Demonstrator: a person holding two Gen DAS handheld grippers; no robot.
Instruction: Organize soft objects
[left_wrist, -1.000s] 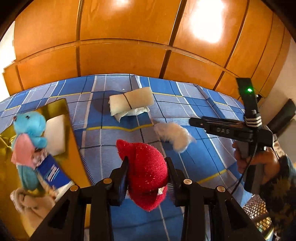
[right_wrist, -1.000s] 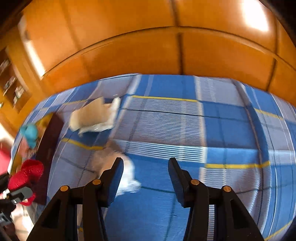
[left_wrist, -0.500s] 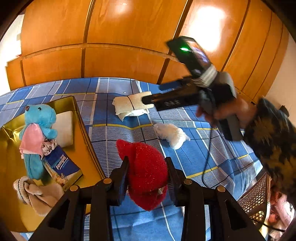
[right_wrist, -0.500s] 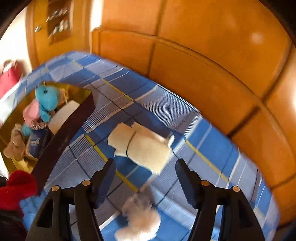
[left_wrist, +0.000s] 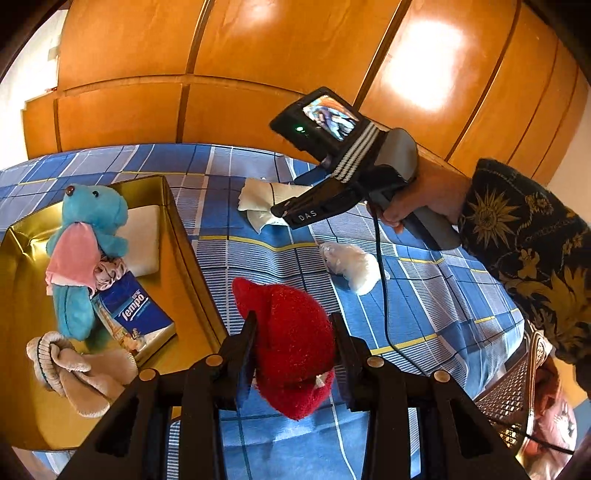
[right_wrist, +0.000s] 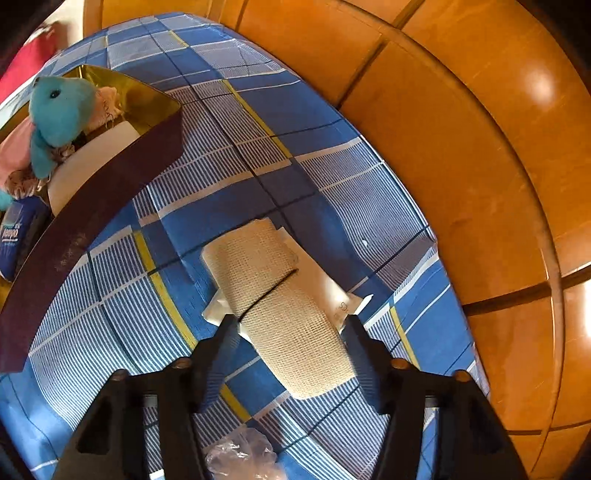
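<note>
My left gripper (left_wrist: 291, 334) is shut on a red plush toy (left_wrist: 291, 339) and holds it above the blue checked cloth, just right of the gold box (left_wrist: 184, 236). My right gripper (right_wrist: 291, 326) is open, its fingers on either side of a beige bandage roll (right_wrist: 280, 299) that lies on the cloth on a white wrapper. The right gripper also shows in the left wrist view (left_wrist: 280, 214), over the same roll (left_wrist: 266, 195). A white crumpled plastic bundle (left_wrist: 351, 266) lies on the cloth between the grippers.
The gold box holds a blue teddy (left_wrist: 86, 236), a Tempo tissue pack (left_wrist: 135, 317), a white pad (left_wrist: 142, 240) and a beige sock (left_wrist: 74, 369). Its dark outer wall (right_wrist: 92, 206) is left of the roll. Wooden panels (left_wrist: 258, 74) rise behind the cloth.
My right gripper swung from the white bundle over to the bandage roll and now brackets it. My left gripper kept hold of the red plush and stayed near the box.
</note>
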